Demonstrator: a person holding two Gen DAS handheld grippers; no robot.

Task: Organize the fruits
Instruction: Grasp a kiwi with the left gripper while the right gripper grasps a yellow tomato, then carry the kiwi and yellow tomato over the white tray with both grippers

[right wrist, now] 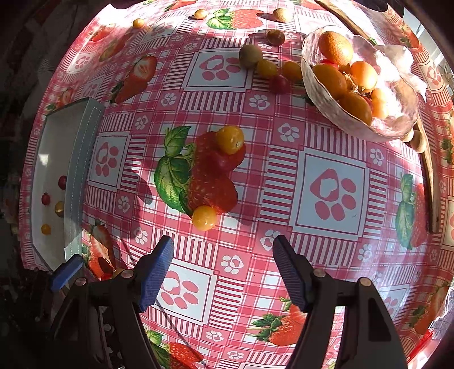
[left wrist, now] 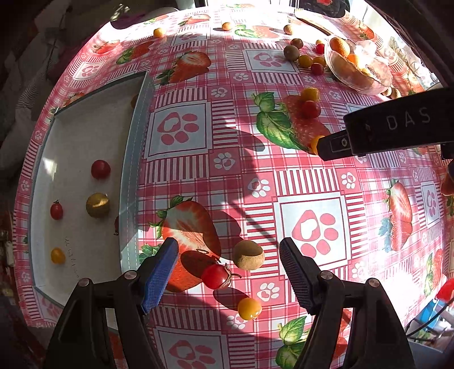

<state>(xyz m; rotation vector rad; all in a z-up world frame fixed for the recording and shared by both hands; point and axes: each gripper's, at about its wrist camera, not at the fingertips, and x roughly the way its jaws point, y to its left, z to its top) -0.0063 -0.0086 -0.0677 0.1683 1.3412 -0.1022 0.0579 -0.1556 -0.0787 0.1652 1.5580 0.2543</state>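
My left gripper (left wrist: 229,272) is open above a red cherry tomato (left wrist: 216,276), a tan round fruit (left wrist: 248,255) and a yellow tomato (left wrist: 249,308) on the tablecloth. A white tray (left wrist: 85,136) at the left holds a red tomato (left wrist: 100,169), a golden fruit (left wrist: 97,205), a small red tomato (left wrist: 56,210) and a yellow one (left wrist: 58,255). My right gripper (right wrist: 223,269) is open and empty above the cloth, short of a yellow tomato (right wrist: 204,217). Another yellow tomato (right wrist: 230,139) rests against a red one (right wrist: 224,160) further on. The right gripper's body (left wrist: 397,127) shows in the left wrist view.
A glass bowl (right wrist: 334,113) with orange fruits (right wrist: 335,47) stands at the far right, on a wooden board (right wrist: 430,181). Several small fruits (right wrist: 250,56) lie loose beside it and along the far edge of the table (right wrist: 200,13). The white tray also shows at the left (right wrist: 51,147).
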